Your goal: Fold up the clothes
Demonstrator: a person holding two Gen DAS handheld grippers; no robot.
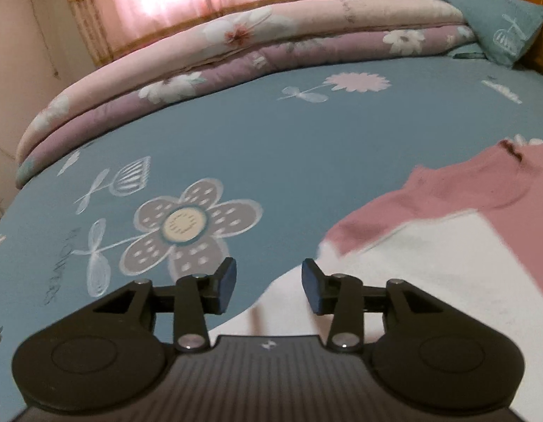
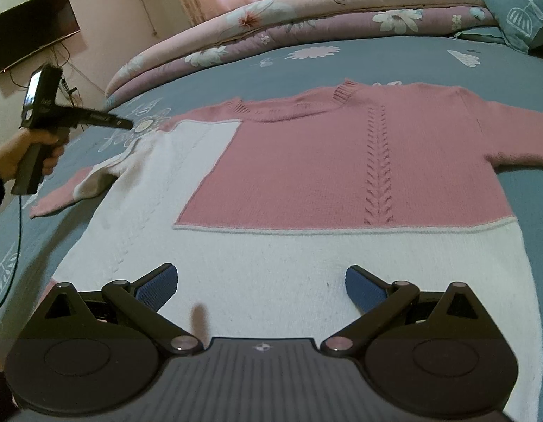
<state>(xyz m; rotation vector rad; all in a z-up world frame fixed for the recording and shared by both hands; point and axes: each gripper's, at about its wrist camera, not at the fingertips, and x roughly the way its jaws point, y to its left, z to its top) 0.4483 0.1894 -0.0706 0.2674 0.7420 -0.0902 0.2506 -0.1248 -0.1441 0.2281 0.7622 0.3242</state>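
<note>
A pink and white knit sweater (image 2: 306, 183) lies flat, front up, on the blue flowered bed sheet (image 2: 208, 74), neck toward the far side. Its left sleeve (image 2: 81, 186) is bent beside the body; the right sleeve (image 2: 510, 133) stretches out right. My right gripper (image 2: 260, 288) is open and empty, low over the white hem. My left gripper (image 1: 269, 286) is open and empty, over the sweater's left shoulder edge (image 1: 429, 232). It also shows in the right wrist view (image 2: 123, 123), held by a hand above the left shoulder.
A folded pink and purple floral quilt (image 2: 306, 24) lies along the far side of the bed. A blue pillow (image 2: 510, 10) sits at the far right. A wall television (image 2: 32, 28) hangs at left. A cable (image 2: 18, 239) runs down from the left gripper.
</note>
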